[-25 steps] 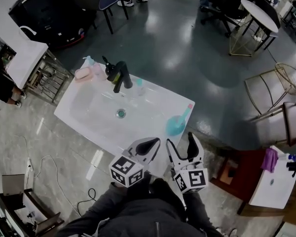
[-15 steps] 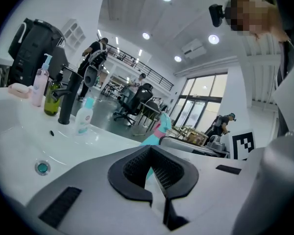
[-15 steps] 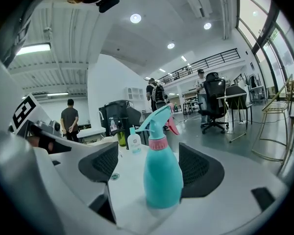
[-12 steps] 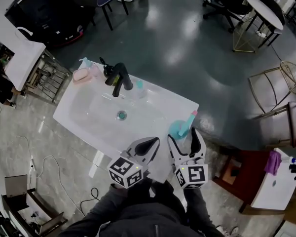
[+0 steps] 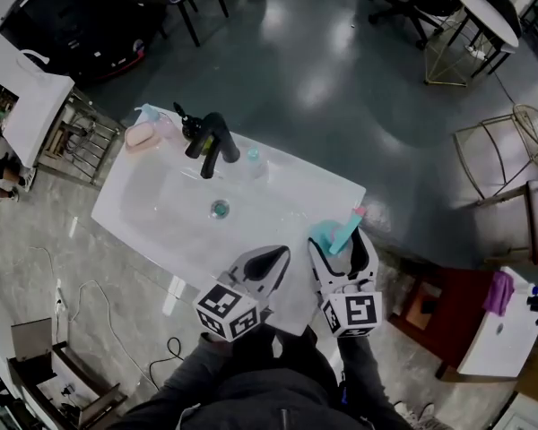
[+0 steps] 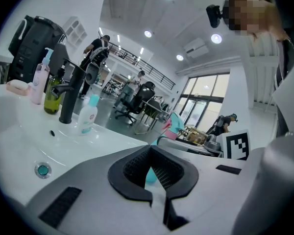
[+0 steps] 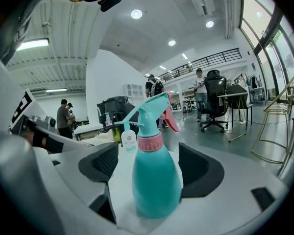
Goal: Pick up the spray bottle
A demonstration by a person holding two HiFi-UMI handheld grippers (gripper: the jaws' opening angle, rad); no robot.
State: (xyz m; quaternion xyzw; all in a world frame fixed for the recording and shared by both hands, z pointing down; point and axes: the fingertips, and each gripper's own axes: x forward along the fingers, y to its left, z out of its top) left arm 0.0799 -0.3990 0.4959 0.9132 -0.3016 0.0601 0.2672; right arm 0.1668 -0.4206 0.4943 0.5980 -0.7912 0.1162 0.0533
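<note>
The teal spray bottle [image 5: 326,236] with a pink collar and trigger stands upright on the near right corner of the white sink [image 5: 278,191]. My right gripper [image 5: 341,251] is open, one jaw on each side of the bottle's body. In the right gripper view the bottle [image 7: 154,180] fills the middle, with a gap between it and each pad [image 7: 104,163]. My left gripper [image 5: 267,260] hovers over the sink's front edge, just left of the bottle. In the left gripper view it [image 6: 151,168] is shut with nothing held.
A black faucet [image 5: 213,141] stands at the back of the basin, a drain [image 5: 219,209] in front of it. Pink and green bottles [image 5: 152,133] and a small white bottle [image 5: 253,157] line the back rim. Chairs [image 5: 507,164] and a red stand [image 5: 444,316] lie to the right.
Both grippers have moved forward over the sink's front edge. The right gripper's jaws, short of the bottle before, now stand on either side of it.
</note>
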